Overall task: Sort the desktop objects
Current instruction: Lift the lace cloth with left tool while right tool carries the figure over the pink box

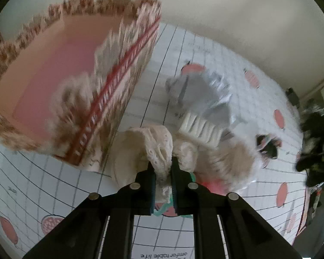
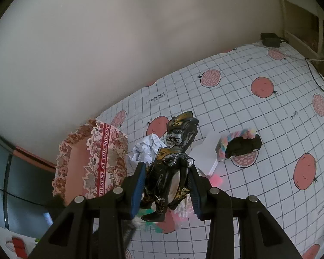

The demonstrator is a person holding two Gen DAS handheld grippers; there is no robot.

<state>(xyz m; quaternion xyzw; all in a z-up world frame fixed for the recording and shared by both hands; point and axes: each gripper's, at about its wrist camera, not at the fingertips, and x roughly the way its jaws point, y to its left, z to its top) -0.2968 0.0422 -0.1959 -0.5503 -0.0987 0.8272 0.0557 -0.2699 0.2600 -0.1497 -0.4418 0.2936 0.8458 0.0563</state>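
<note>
Gridded tablecloth (image 2: 237, 112) with red fruit prints, covering the whole desk. Floral pink box (image 1: 60, 82), open top, blurred in the left wrist view, standing on the cloth at left; same box (image 2: 90, 161) seen left of centre in the right wrist view. Dark armoured action figure (image 2: 172, 161) pinched between the right gripper (image 2: 168, 185) pads, upright, off the cloth, head toward the wall. Crumpled white paper (image 2: 146, 151) just beside the box, behind the figure. Cream lace fabric (image 1: 157, 151) clamped in the left gripper (image 1: 163, 185), jaws nearly pressed together on it, near the box's lower corner. Black toy car (image 2: 244, 146) with a pastel fluffy band (image 2: 231, 138) over it, well apart at right. Black adapter (image 2: 270, 38) at the far edge.
</note>
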